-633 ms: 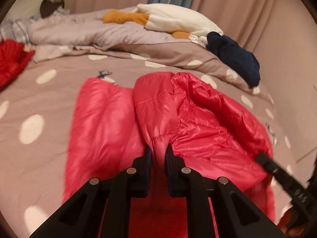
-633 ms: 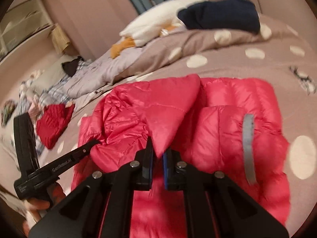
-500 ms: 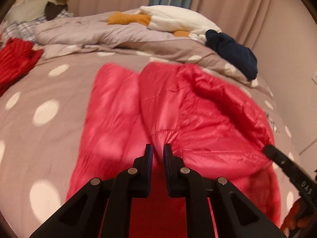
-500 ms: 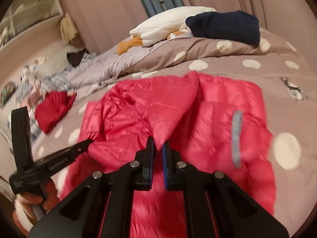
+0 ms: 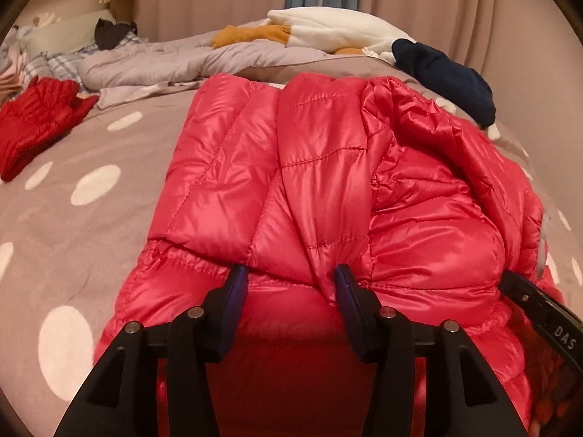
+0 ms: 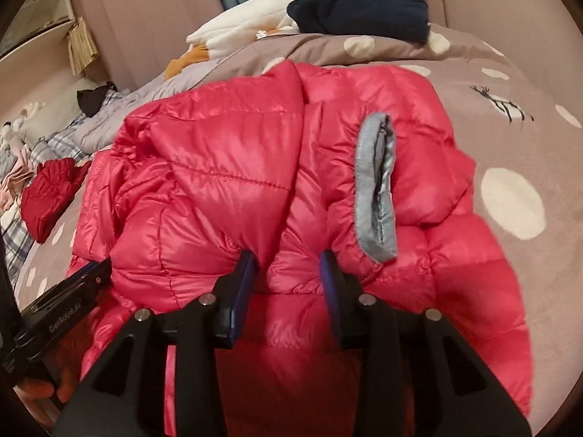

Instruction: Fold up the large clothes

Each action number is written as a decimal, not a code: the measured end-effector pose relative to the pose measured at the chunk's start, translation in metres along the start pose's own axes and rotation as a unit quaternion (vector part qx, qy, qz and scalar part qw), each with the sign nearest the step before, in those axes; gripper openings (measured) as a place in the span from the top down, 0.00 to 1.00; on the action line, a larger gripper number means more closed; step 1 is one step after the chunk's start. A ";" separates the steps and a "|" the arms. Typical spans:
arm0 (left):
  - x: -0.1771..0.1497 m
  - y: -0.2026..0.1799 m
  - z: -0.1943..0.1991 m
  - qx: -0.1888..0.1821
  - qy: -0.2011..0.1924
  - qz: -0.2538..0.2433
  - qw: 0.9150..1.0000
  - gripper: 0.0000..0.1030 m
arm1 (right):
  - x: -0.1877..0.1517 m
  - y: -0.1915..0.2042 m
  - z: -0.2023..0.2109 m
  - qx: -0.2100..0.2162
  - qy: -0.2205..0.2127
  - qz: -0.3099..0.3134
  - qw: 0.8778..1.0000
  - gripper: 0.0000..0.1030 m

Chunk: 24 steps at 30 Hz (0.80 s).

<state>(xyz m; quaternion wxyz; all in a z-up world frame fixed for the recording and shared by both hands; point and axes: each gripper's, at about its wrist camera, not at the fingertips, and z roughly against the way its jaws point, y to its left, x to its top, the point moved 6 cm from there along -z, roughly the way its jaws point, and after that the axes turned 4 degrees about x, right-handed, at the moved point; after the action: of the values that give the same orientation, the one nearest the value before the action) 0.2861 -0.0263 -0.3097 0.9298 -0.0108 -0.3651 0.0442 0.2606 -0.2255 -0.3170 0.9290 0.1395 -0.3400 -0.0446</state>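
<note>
Both claws have let go since half a second ago: they were pinched on the folded-over edge, now my left gripper [image 5: 289, 276] and right gripper [image 6: 288, 260] stand spread wide, holding nothing, each with a ridge of cloth loose between the fingers. That edge of the red puffer jacket [image 5: 320, 167] has dropped onto the lower layer at the near edge of the bed [image 5: 87, 182]. I judge one fold laid: far half doubled toward me, and the grey-trimmed sleeve cuff [image 6: 375, 189] lies on top, right of my right claw. Bundle looks lumpy and puffed, so left to do: press flat, maybe another fold to compact it. Beyond it, a red knit [image 5: 32, 120] near the bed's left edge and a navy garment [image 6: 359, 12] at the far edge look unfolded.
</note>
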 end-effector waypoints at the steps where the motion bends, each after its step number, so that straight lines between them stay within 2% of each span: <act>1: 0.000 -0.002 -0.001 0.007 -0.002 -0.006 1.000 0.49 | 0.000 0.002 -0.002 -0.008 0.000 0.005 1.000 0.66; 5: 0.001 -0.004 -0.002 0.014 -0.003 -0.011 1.000 0.49 | -0.002 0.011 -0.003 -0.041 0.001 0.040 0.998 0.63; 7: 0.000 -0.002 0.003 0.012 -0.003 -0.008 1.000 0.49 | -0.002 0.008 -0.002 -0.030 -0.001 0.030 0.999 0.62; 10: -0.002 -0.002 0.018 0.029 -0.006 -0.011 1.000 0.48 | 0.000 0.003 0.006 -0.004 -0.003 0.004 1.000 0.61; 12: -0.003 -0.002 0.033 0.032 -0.010 -0.012 0.999 0.49 | 0.000 0.001 0.019 0.006 -0.007 -0.003 1.000 0.55; 14: -0.003 -0.001 0.056 0.031 -0.020 -0.006 0.999 0.49 | -0.002 0.004 0.036 0.000 -0.015 -0.003 1.000 0.35; 15: -0.002 0.000 0.064 0.033 -0.026 -0.003 0.999 0.49 | -0.002 0.003 0.046 -0.008 -0.029 -0.005 1.000 0.30; 18: 0.002 0.002 0.098 0.044 -0.065 -0.001 0.997 0.47 | 0.000 0.001 0.089 -0.004 -0.071 -0.009 0.997 0.26; 20: 0.004 0.005 0.118 0.060 -0.087 0.005 0.994 0.35 | -0.001 -0.003 0.115 -0.014 -0.094 -0.006 0.995 0.19; 21: 0.003 0.007 0.125 0.063 -0.093 0.010 0.994 0.23 | -0.002 -0.005 0.129 -0.022 -0.104 -0.004 0.994 0.15; 22: 0.000 0.013 0.135 0.067 -0.101 0.025 0.992 0.17 | -0.003 -0.007 0.139 -0.026 -0.113 -0.004 0.993 0.14; 24: -0.005 0.023 0.146 0.071 -0.108 0.053 0.990 0.17 | -0.008 -0.014 0.161 -0.028 -0.129 -0.009 0.991 0.10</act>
<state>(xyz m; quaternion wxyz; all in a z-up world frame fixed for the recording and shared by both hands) 0.1818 -0.0059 -0.2076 0.8800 0.0406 -0.4578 0.1200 0.1513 -0.2747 -0.2084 0.8804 0.1100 -0.4544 -0.0798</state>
